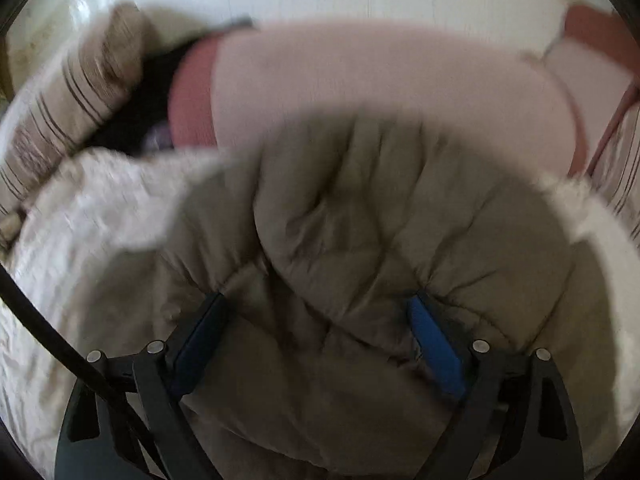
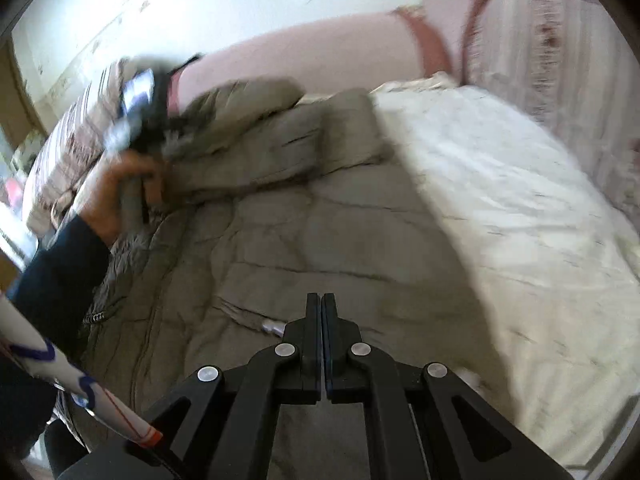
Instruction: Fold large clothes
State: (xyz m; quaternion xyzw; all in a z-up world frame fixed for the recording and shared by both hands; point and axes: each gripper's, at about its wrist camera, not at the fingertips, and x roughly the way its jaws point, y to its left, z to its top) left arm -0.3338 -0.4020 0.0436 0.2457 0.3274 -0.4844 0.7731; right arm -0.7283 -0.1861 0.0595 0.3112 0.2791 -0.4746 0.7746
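A quilted khaki puffer jacket (image 2: 280, 248) lies spread across a bed covered in a cream sheet (image 2: 500, 208), filling most of the left and middle of the mattress in the right wrist view, with one thick fold of it bunched toward the pink headboard (image 2: 320, 48).

The left gripper (image 1: 316, 312) has its jaws set wide apart, and a puffy mound of the jacket (image 1: 360, 208) bulges up between the two blue pads (image 1: 434, 340). The padding rises over the finger ends and hides the tips, so whether the pads press into the fabric or merely straddle it cannot be told. The view is smeared by blur.

From the right wrist camera, the person's left hand (image 2: 120, 188) shows at the far left edge of the jacket, wrapped around the grey handle of that gripper, knuckles up, the wrist bent downward toward the cloth. A dark navy sleeve (image 2: 60, 272) runs from it to the lower left corner of the frame. The tool's dark body above the hand is too blurred to read.

The right gripper (image 2: 322, 308) is pinched fully together, its two fingers flush with no cloth between them, pointing out over the jacket's lower panel. A striped pillow (image 2: 552, 60) stands against the headboard at the right, and another striped pillow (image 1: 80, 92) lies at the left of the bed.
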